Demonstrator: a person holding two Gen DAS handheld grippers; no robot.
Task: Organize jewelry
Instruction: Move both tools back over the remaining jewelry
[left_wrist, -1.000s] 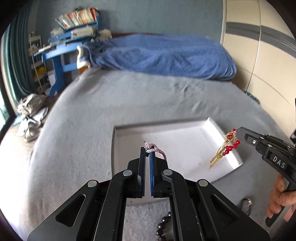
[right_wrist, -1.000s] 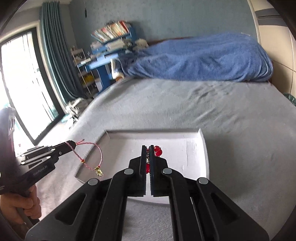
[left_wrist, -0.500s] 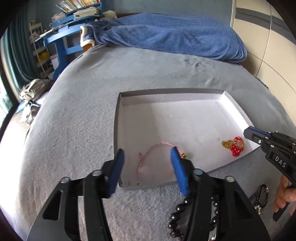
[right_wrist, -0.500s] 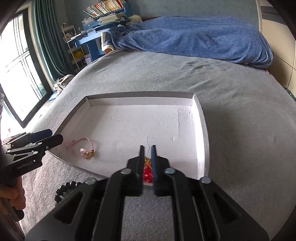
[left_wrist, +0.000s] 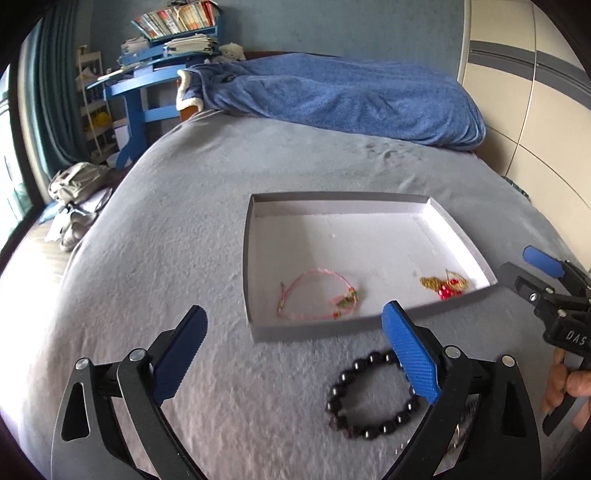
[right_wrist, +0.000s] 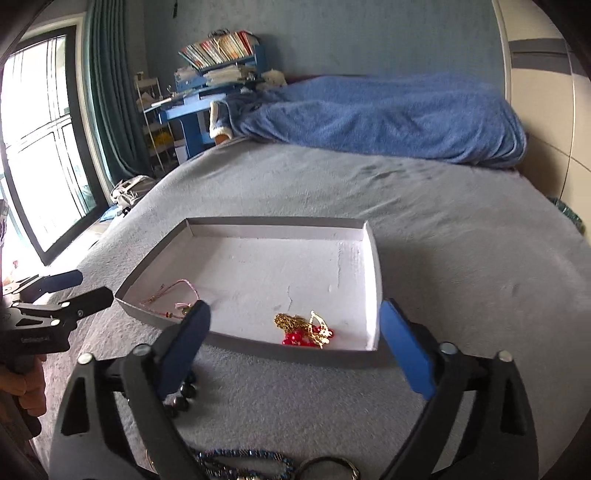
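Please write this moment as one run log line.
left tool: open | right tool: open | tray: pink bracelet, red charm | bed: bead bracelet

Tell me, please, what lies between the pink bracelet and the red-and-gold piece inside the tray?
Only bare white tray floor separates pink bracelet from red-and-gold piece, per the left wrist view.

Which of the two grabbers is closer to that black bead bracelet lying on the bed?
Left. The left gripper hangs open right over the black bead bracelet; the right gripper sits farther off, open by the tray's right corner.
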